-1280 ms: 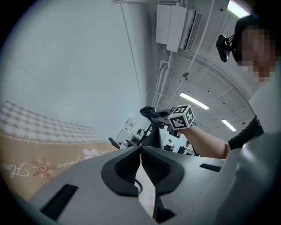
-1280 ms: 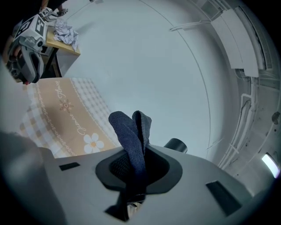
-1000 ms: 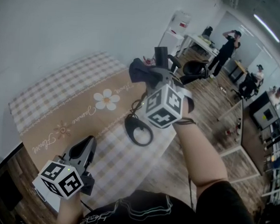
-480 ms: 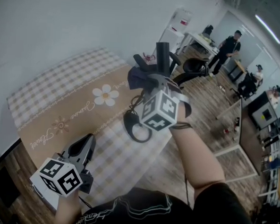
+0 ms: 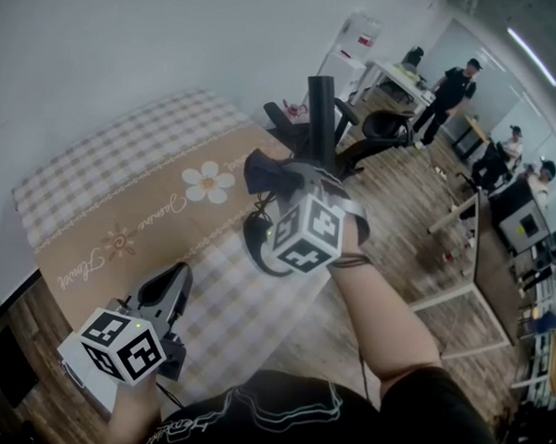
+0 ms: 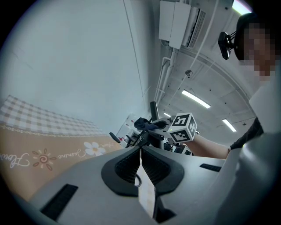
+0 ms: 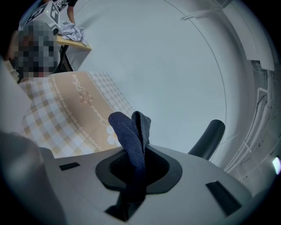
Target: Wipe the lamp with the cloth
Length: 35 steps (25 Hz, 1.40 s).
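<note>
The lamp (image 5: 319, 111), a black upright post over a ring-shaped base (image 5: 257, 250) with a thin cable trailing from it, stands at the far right edge of the tabletop (image 5: 92, 191). The dark blue cloth (image 5: 255, 170) is pinched in a bunched fold between the jaws of the right hand-held gripper (image 5: 283, 174) and held up just beside the post. In the right gripper view the post rises close behind the cloth, but whether the two touch cannot be told. Judging by that, the cloth is grasped and brought to the lamp. The wiping itself is at most beginning, with the post and the base both left to do. The left hand-held gripper (image 5: 166, 289) hangs low over the near edge, well apart from the lamp, jaws closed together on nothing. A checked tablecloth with a tan band carries a white daisy (image 5: 208, 181) and cursive script too small to read surely.
</note>
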Motion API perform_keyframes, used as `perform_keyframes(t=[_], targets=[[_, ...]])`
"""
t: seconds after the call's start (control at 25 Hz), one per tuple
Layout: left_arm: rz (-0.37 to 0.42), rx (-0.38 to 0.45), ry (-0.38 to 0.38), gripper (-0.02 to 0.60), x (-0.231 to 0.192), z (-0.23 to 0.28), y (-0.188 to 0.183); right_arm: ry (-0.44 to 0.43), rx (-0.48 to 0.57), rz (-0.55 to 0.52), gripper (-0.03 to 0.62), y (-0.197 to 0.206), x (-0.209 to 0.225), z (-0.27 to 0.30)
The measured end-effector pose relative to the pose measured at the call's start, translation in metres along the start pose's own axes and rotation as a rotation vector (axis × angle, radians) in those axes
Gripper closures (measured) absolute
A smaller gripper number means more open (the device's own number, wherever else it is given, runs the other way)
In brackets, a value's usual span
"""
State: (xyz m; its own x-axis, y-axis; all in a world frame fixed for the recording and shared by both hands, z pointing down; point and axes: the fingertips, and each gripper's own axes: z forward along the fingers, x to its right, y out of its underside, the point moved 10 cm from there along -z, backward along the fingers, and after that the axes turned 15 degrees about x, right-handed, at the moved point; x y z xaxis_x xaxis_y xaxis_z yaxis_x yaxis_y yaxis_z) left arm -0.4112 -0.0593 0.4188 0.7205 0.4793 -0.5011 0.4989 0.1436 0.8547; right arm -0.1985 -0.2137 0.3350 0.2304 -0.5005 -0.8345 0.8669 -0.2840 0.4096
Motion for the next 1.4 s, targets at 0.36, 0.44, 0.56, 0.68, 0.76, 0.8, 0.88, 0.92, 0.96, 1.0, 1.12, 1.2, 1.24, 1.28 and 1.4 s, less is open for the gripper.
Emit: perform_keyframes(t=[0.36,0.44,0.56,0.68,0.76,0.8,0.88,0.92,0.96,1.0,1.12,1.2,1.24,1.28,1.4], targets=[[0.002,-0.026,-0.012,0.571,0.006,-0.002,0.013,-0.065,0.04,0.067,0.54,0.007,-0.029,-0.007],[0.003,-0.036,-0.019,0.571,0.01,-0.003,0.016,-0.1,0.052,0.108,0.54,0.008,-0.038,-0.009],[0.011,-0.045,-0.026,0.571,0.018,-0.006,0.021,-0.149,0.074,0.169,0.539,0.011,-0.051,-0.015],[0.024,-0.054,-0.04,0.571,0.027,-0.009,0.023,-0.196,0.12,0.251,0.54,0.013,-0.061,-0.027],[0.027,-0.061,-0.049,0.571,0.034,-0.012,0.028,-0.247,0.163,0.332,0.54,0.017,-0.07,-0.039],[0.028,-0.065,-0.054,0.571,0.039,-0.014,0.031,-0.272,0.185,0.38,0.54,0.02,-0.075,-0.045],[0.027,-0.073,-0.062,0.571,0.048,-0.017,0.038,-0.305,0.23,0.488,0.54,0.029,-0.085,-0.061],[0.026,-0.077,-0.065,0.571,0.054,-0.018,0.043,-0.316,0.254,0.541,0.54,0.034,-0.09,-0.071],[0.025,-0.081,-0.067,0.571,0.06,-0.02,0.048,-0.326,0.281,0.59,0.54,0.04,-0.095,-0.082],[0.024,-0.087,-0.067,0.571,0.068,-0.021,0.053,-0.335,0.306,0.635,0.54,0.045,-0.1,-0.094],[0.035,-0.106,-0.058,0.571,0.094,-0.025,0.069,-0.363,0.37,0.767,0.54,0.067,-0.113,-0.134],[0.046,-0.108,-0.048,0.571,0.115,-0.027,0.078,-0.377,0.433,0.88,0.54,0.082,-0.118,-0.164],[0.051,-0.106,-0.041,0.571,0.128,-0.028,0.082,-0.387,0.47,0.938,0.539,0.089,-0.119,-0.179],[0.056,-0.103,-0.032,0.571,0.141,-0.028,0.087,-0.399,0.507,0.99,0.54,0.096,-0.121,-0.195],[0.075,-0.096,0.005,0.571,0.185,-0.03,0.102,-0.414,0.604,1.128,0.54,0.119,-0.125,-0.245]])
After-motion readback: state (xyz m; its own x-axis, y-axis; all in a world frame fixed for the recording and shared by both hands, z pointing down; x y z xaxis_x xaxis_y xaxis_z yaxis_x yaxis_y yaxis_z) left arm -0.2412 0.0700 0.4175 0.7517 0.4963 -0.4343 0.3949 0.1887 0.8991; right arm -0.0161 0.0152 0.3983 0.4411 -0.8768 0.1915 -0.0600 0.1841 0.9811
